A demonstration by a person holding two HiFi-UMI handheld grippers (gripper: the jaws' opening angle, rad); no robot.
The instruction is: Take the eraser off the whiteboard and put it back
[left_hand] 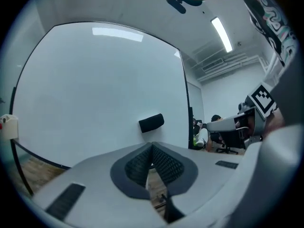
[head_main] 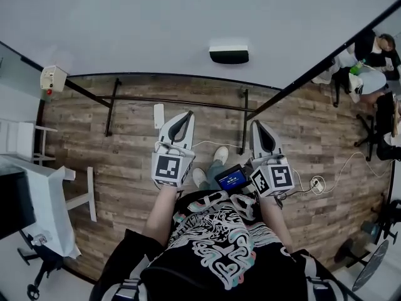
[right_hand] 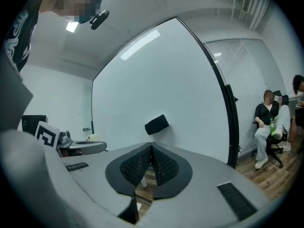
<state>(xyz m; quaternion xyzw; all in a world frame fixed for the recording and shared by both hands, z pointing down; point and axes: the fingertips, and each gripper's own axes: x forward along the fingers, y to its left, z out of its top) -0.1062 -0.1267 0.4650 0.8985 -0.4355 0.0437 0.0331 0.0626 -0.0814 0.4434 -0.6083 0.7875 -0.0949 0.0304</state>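
Observation:
A black eraser point(head_main: 229, 54) sticks to the whiteboard point(head_main: 156, 24), well beyond both grippers; it also shows as the eraser point(left_hand: 151, 122) and the eraser point(right_hand: 156, 124) in the two gripper views. My left gripper point(head_main: 183, 118) is shut with nothing between its jaws, its tips meeting at the left gripper point(left_hand: 152, 145). My right gripper point(head_main: 258, 125) is also shut and empty, its tips touching at the right gripper point(right_hand: 151, 145). Both point towards the board and hang short of it, apart from the eraser.
The whiteboard stands on a black frame point(head_main: 178, 100) over a wooden floor. A white desk point(head_main: 37, 199) is at the left. Seated people point(head_main: 369, 68) and chairs are at the right. A cable and plug point(head_main: 316, 184) lie on the floor.

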